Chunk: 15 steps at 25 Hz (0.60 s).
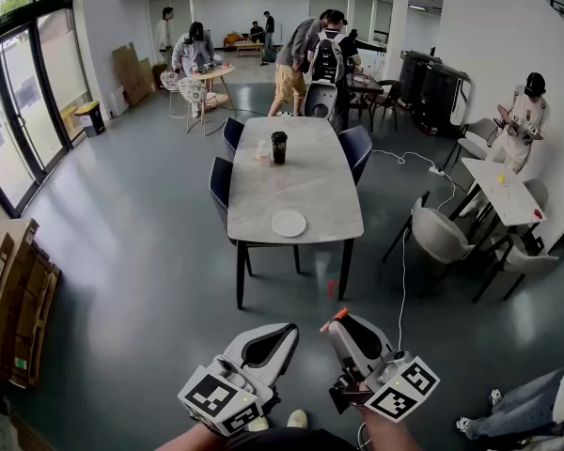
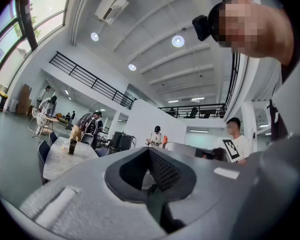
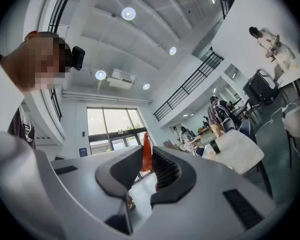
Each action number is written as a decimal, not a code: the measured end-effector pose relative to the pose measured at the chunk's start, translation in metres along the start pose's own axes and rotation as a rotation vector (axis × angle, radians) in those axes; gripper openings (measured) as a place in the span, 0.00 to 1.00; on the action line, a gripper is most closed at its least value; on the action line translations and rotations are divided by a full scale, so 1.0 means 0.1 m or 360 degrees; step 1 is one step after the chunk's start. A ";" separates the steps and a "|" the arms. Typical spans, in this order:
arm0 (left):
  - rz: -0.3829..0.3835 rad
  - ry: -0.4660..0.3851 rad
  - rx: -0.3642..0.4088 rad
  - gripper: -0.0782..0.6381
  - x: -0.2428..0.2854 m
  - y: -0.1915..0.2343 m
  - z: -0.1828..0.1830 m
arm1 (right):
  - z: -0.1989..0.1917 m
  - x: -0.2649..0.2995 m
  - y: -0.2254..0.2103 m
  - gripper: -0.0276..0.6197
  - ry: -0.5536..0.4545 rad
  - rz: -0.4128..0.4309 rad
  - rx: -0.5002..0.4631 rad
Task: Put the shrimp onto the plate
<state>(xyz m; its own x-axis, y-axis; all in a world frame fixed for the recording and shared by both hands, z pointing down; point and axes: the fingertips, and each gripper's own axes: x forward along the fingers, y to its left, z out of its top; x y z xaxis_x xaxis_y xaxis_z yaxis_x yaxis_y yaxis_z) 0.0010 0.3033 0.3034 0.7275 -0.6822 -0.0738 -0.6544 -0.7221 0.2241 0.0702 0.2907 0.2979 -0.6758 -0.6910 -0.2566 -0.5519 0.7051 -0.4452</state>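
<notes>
A white plate (image 1: 288, 223) lies near the front edge of a long grey table (image 1: 310, 181), well ahead of me across open floor. My right gripper (image 1: 337, 320) is held low in front of me. It is shut on an orange shrimp (image 3: 146, 151), whose tip pokes out between the jaws (image 1: 339, 314). In the right gripper view the jaws (image 3: 146, 158) point up toward the ceiling, with the table (image 3: 237, 151) off to the right. My left gripper (image 1: 291, 329) is beside it, shut with nothing between its jaws (image 2: 149, 153).
A dark cup (image 1: 279, 147) and a small glass (image 1: 263, 152) stand at the table's far end. Dark blue chairs (image 1: 222, 182) line its sides. A white cable (image 1: 402, 280) runs over the floor at right, near grey chairs (image 1: 442, 236). Cardboard boxes (image 1: 14, 289) sit at left. Several people stand at the back.
</notes>
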 end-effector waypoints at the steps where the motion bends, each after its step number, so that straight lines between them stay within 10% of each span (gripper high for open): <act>1: -0.0001 -0.0001 0.0001 0.12 0.02 0.00 0.00 | 0.01 0.00 -0.01 0.14 0.0001 0.0001 -0.0002; 15: 0.0019 -0.0012 0.0011 0.12 0.09 -0.09 -0.05 | 0.05 -0.11 -0.06 0.14 -0.0001 0.0022 0.0002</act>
<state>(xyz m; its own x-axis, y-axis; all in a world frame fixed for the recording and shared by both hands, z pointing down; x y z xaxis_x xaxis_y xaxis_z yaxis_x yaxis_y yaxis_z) 0.0140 0.3041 0.3055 0.7181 -0.6915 -0.0787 -0.6644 -0.7148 0.2180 0.0834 0.2930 0.2989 -0.6831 -0.6812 -0.2632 -0.5418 0.7144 -0.4428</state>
